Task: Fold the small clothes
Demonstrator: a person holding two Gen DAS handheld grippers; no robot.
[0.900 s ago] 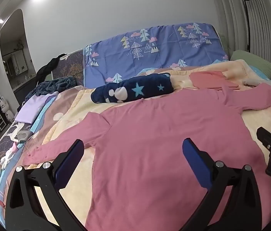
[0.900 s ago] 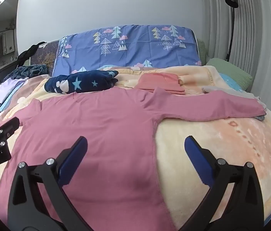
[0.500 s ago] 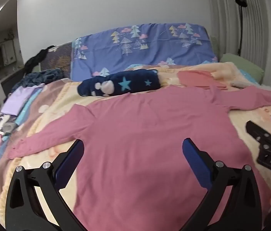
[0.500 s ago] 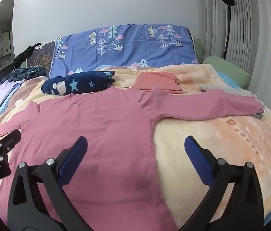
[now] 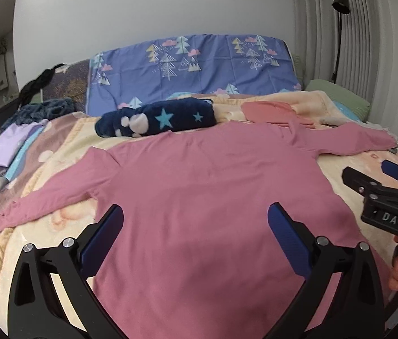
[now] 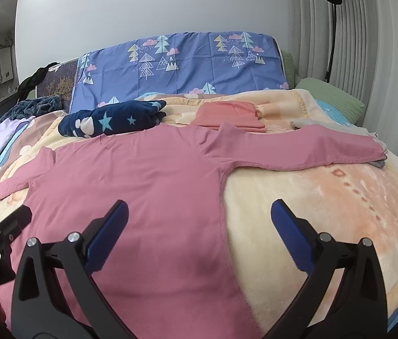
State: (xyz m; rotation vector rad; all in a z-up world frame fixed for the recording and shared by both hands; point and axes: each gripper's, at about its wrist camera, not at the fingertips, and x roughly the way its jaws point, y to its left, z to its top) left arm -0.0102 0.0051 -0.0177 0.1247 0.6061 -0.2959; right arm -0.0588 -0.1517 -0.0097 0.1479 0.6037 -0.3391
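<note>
1. Shirt (image 5: pixel 199 197), pink and long-sleeved, lies spread flat on a peach blanket (image 6: pixel 312 212), both sleeves stretched out to the sides.
2. Left gripper (image 5: pixel 194 234) hangs over the shirt's near body, jaws wide apart, nothing between them.
3. Right gripper (image 6: pixel 199 231) hangs over the shirt's right side seam, jaws equally wide, empty.
4. A navy star-print bundle (image 5: pixel 156 120) and a folded coral garment (image 6: pixel 228 115) lie at the far side.

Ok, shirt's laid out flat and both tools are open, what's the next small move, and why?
Probably bring the right tool forward to the far end of the right sleeve and grip it there. The pink shirt lies flat with both sleeves spread wide, and neither tool holds anything, so folding a sleeve in comes first.
</note>
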